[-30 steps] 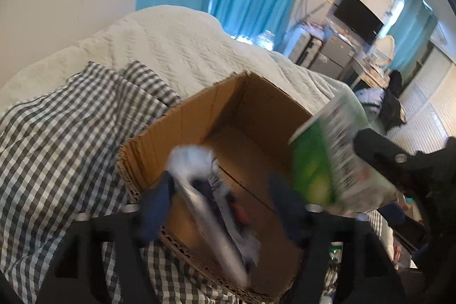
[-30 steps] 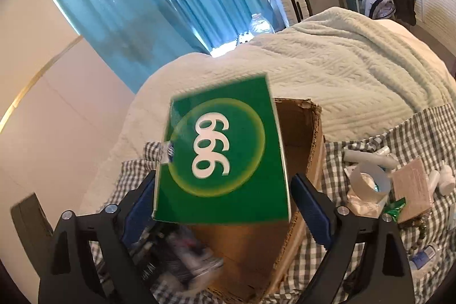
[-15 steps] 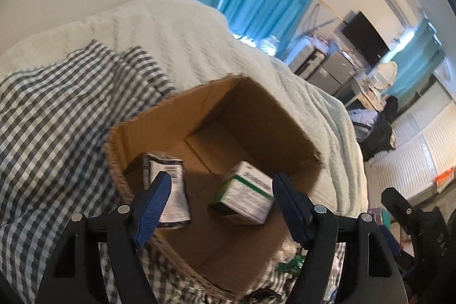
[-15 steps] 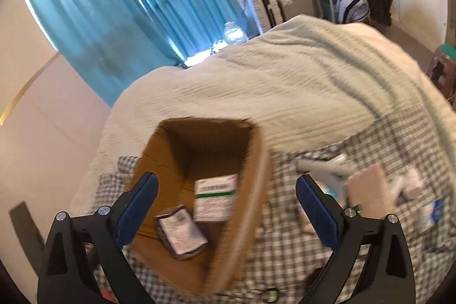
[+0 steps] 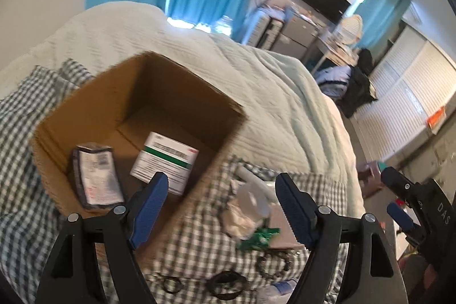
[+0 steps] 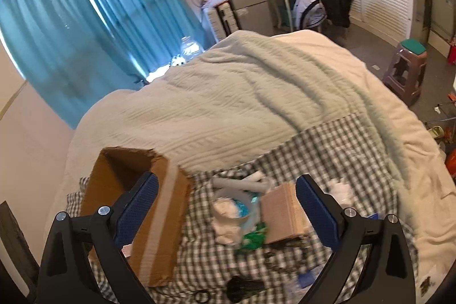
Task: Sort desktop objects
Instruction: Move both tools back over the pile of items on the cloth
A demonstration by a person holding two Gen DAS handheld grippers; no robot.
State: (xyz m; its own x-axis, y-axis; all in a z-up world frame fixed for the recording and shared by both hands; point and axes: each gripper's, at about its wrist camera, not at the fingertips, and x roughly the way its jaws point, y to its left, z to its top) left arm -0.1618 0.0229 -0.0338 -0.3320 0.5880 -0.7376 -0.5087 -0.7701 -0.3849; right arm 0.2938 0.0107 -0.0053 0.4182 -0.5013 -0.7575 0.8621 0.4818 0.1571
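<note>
I have two grippers up over the bed, both angled down at a checked cloth [image 6: 327, 150]. The left gripper [image 5: 222, 198] has its jaws wide and still opening, with nothing between the blue pads. The right gripper [image 6: 226, 202] also stands with its jaws well apart and nothing in them; from the left wrist view I see it off at the right edge.

One cardboard box [image 5: 94, 101] sits on the cloth, open at the top. I count two things inside it: a white carton [image 5: 164, 161] with a green stripe, lying flat on the box floor, and a dark-edged packet [image 5: 95, 175] beside it, near the box's left wall. They lie close, but I cannot tell whether they touch.

The unsorted pile lies on the cloth just right of the box. There I count one tape roll [image 6: 235, 204], one brown pad [image 6: 285, 214] just right of it, one green wrapper [image 6: 253, 237] in front of them, and pale tubes [image 6: 242, 183] behind the roll; motion blur keeps me from counting the tubes surely. Nearer the camera lie two black rings [image 5: 226, 285], and some small dark bits too blurred to name.

One stool [image 6: 406, 67] stands on the floor beyond the bed.
</note>
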